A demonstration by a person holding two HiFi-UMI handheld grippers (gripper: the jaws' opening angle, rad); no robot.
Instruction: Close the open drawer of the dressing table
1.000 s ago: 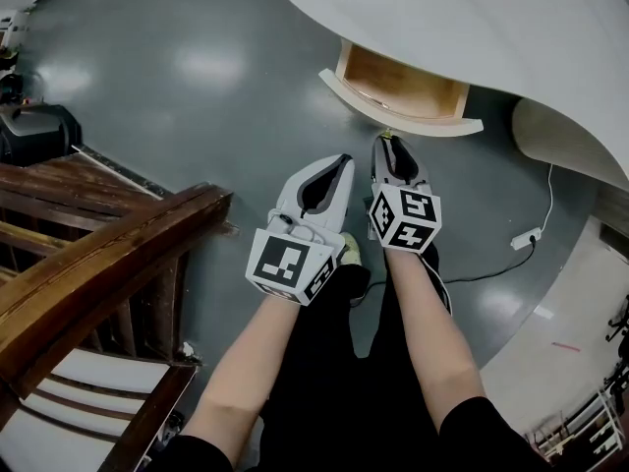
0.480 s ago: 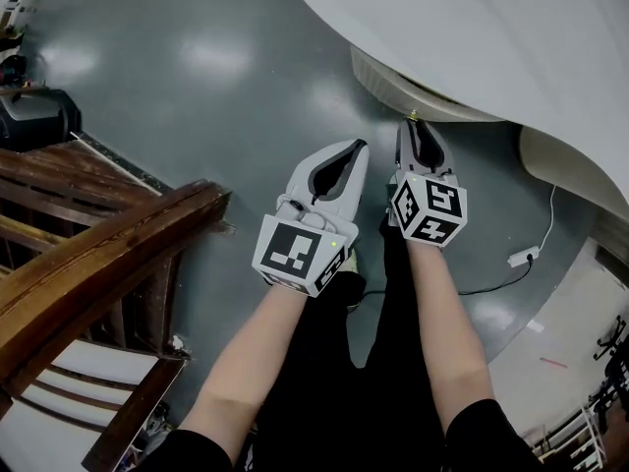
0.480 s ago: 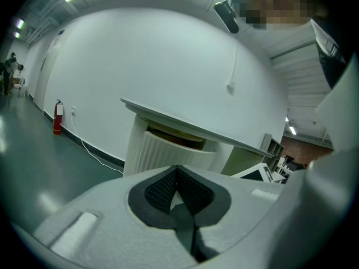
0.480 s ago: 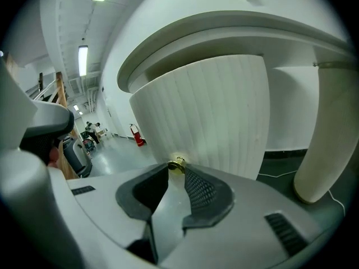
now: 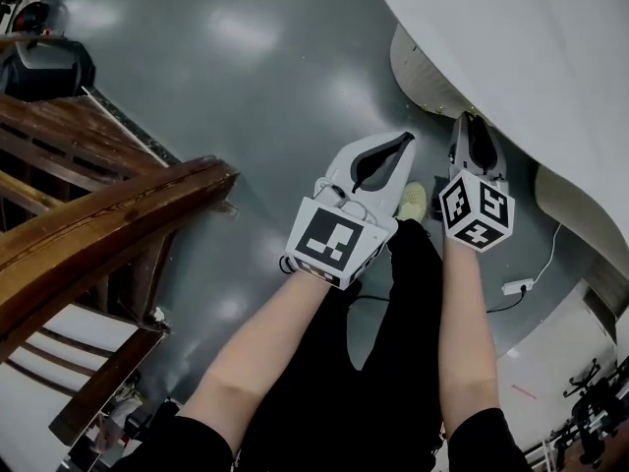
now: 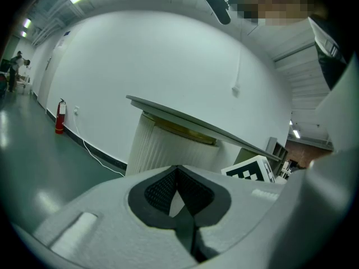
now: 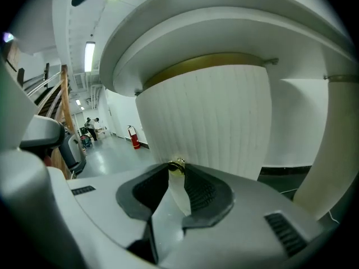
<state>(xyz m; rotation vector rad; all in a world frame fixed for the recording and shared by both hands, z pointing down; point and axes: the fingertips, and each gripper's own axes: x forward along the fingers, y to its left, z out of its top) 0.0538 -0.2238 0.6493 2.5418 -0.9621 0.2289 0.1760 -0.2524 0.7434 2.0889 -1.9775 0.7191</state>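
Note:
The white dressing table [image 5: 511, 47] fills the upper right of the head view. Its drawer [image 5: 418, 77] has a ribbed, curved front that sits pushed in under the tabletop, with no opening showing. In the right gripper view this front [image 7: 213, 116] fills the middle. A small gold knob [image 7: 177, 165] sits between the tips of my right gripper [image 7: 177, 167], whose jaws are closing and touch it on both sides. In the head view my right gripper [image 5: 470, 118] reaches under the table edge. My left gripper [image 5: 405, 139] hovers beside it, shut and empty, short of the table [image 6: 168, 144].
A dark wooden chair [image 5: 108, 224] stands close on the left. A white power strip [image 5: 516, 286] with its cable lies on the grey floor at the right. The person's shoe [image 5: 413, 203] is below the grippers. A black object [image 5: 44, 67] sits far left.
The drawer stood open with its wooden inside showing; now it is pushed in under the tabletop. Both grippers have moved forward toward the table, the right one staying at the knob.

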